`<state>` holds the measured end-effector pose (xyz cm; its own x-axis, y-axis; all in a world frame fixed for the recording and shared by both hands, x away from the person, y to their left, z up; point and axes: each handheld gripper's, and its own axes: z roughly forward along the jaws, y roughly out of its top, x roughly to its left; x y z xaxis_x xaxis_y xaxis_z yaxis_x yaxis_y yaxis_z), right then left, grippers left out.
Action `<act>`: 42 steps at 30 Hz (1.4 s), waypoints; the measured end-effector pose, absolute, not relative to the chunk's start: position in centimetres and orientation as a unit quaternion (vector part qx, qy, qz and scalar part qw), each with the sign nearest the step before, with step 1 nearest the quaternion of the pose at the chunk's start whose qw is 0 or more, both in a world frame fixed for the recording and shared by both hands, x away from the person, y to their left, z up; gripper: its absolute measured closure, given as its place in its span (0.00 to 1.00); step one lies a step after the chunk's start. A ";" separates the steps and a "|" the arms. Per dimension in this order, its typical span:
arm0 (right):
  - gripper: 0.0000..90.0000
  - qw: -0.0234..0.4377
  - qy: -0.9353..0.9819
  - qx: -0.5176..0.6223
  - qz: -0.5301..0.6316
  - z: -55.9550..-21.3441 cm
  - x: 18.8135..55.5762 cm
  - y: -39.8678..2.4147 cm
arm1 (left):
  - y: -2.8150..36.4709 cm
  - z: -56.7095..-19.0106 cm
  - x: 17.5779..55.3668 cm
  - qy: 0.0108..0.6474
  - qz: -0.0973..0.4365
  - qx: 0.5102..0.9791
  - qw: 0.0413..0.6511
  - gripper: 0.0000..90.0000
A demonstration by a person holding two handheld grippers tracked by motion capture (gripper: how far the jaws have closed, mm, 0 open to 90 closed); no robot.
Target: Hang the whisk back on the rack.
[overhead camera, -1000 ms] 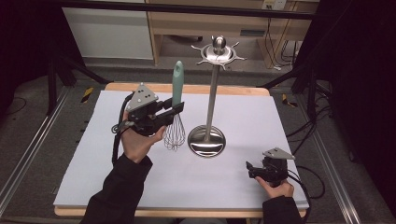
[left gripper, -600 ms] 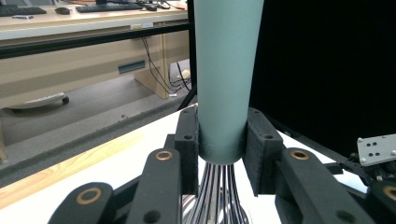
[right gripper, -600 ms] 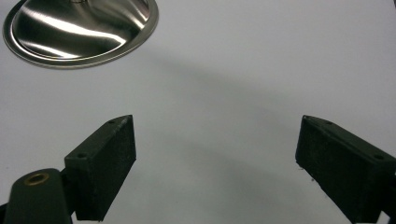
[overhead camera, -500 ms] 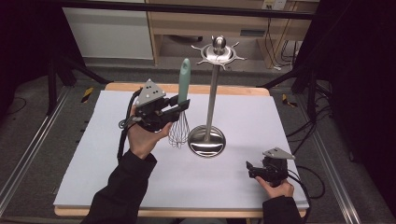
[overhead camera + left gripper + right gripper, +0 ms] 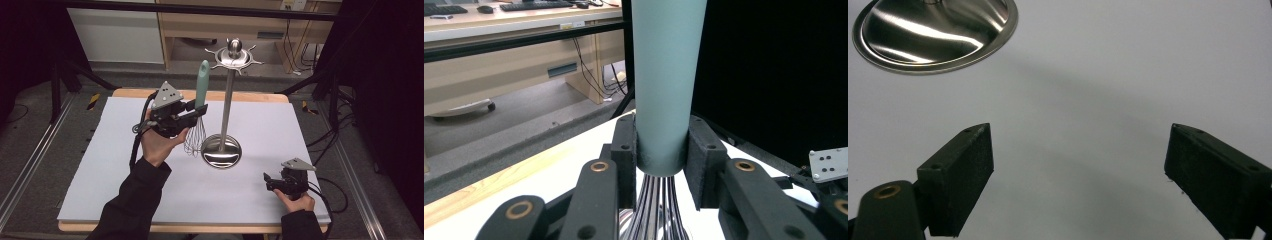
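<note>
Item, lower right of the high view: my right gripper (image 5: pixel 269 181), low over the white table cover (image 5: pixel 115 175), my hand behind it near the table's front edge. In the right gripper view its two black jaws stand wide apart with nothing but bare white surface between them; the shiny base of the stand (image 5: pixel 938 30) sits at the upper left of that view, well clear of the jaws.

Item, left of centre in the high view: my left gripper (image 5: pixel 197 111), raised off the table, grey three-cornered plate on top, cable trailing down past my wrist. It is clamped on the whisk (image 5: pixel 199 107). In the left gripper view both pads press the bottom end of the pale green handle (image 5: pixel 666 75), just above where the wires fan out. Whisk stands near upright, handle up, wires hanging down, just beside the stand's pole.

Item, centre: steel utensil stand (image 5: pixel 227 100), round dished base, upright pole, hooked crown with a ball on top.

Item, far side: wooden table edge, then cabinet fronts beyond.
</note>
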<state>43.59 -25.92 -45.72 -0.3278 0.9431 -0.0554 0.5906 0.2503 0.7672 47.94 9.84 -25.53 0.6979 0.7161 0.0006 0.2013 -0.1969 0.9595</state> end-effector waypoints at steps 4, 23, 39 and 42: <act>0.14 0.265 0.745 0.514 0.331 -45.8 43.6 -25.9 | 9.6 -25.6 48.3 0.313 0.233 0.739 0.550 0.77; 0.14 0.264 0.747 0.514 0.330 -45.8 43.6 -25.9 | 8.7 -25.9 49.1 0.309 0.224 0.751 0.539 0.77; 0.14 0.264 0.747 0.513 0.331 -45.8 43.6 -25.9 | 7.4 -26.0 50.3 0.307 0.224 0.754 0.535 0.77; 0.14 0.263 0.746 0.514 0.332 -45.8 43.6 -25.9 | 7.3 -26.2 50.6 0.304 0.224 0.752 0.540 0.77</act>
<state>43.56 -25.89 -45.77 -0.3332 0.9415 -0.0503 0.5923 0.2505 0.7657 50.56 7.27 -26.25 0.7141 0.7000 0.0083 0.2159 -0.2315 0.9486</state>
